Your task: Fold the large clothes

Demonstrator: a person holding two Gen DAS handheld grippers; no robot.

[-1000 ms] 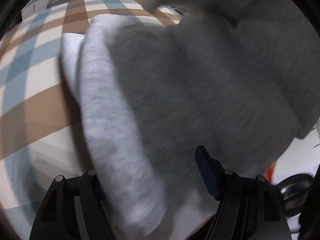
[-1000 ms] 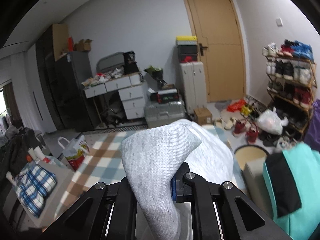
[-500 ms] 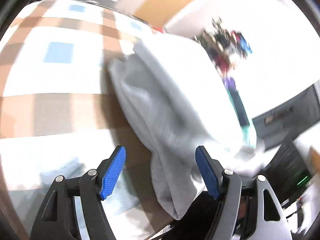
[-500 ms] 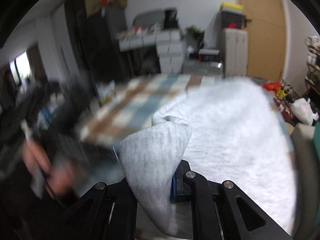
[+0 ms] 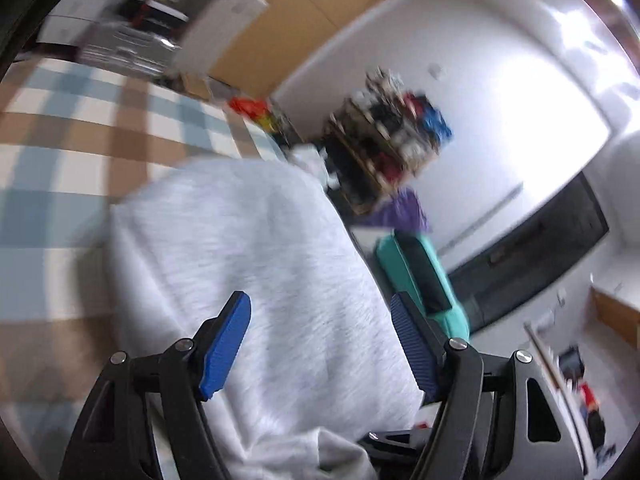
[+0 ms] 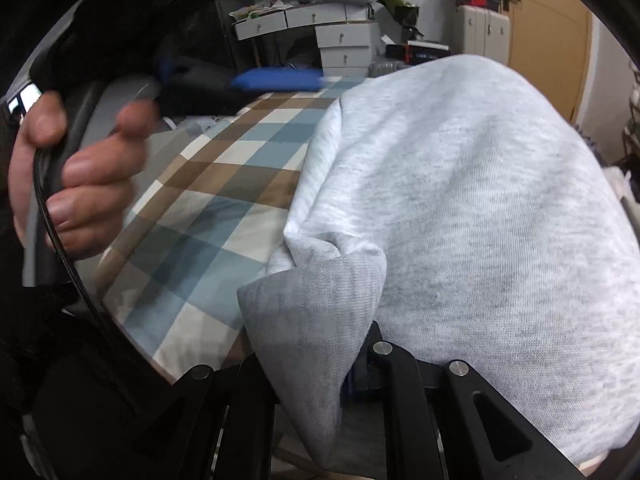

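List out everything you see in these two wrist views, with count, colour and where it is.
light grey knit garment: one, grey, spread on the checked cover, one corner pinched in the right tongs
blue, brown and cream checked cover: one, under the garment
tan wooden door: one, back wall
white drawer unit: one, beyond the cover
shoe rack: one, dark, blurred, by the wall
teal and black item: one, right of the garment
left tongs: blue pads apart, over the garment
right tongs: shut on the garment corner
hand: one, gripping the left tool's handle

Your left gripper point(image 5: 320, 340) hangs with its blue fingers point(image 5: 226, 344) spread wide, gripping nothing. Your right gripper point(image 6: 316, 364) pinches grey fabric, its fingers nearly together. Your left hand point(image 6: 76, 176) clasps its handle.
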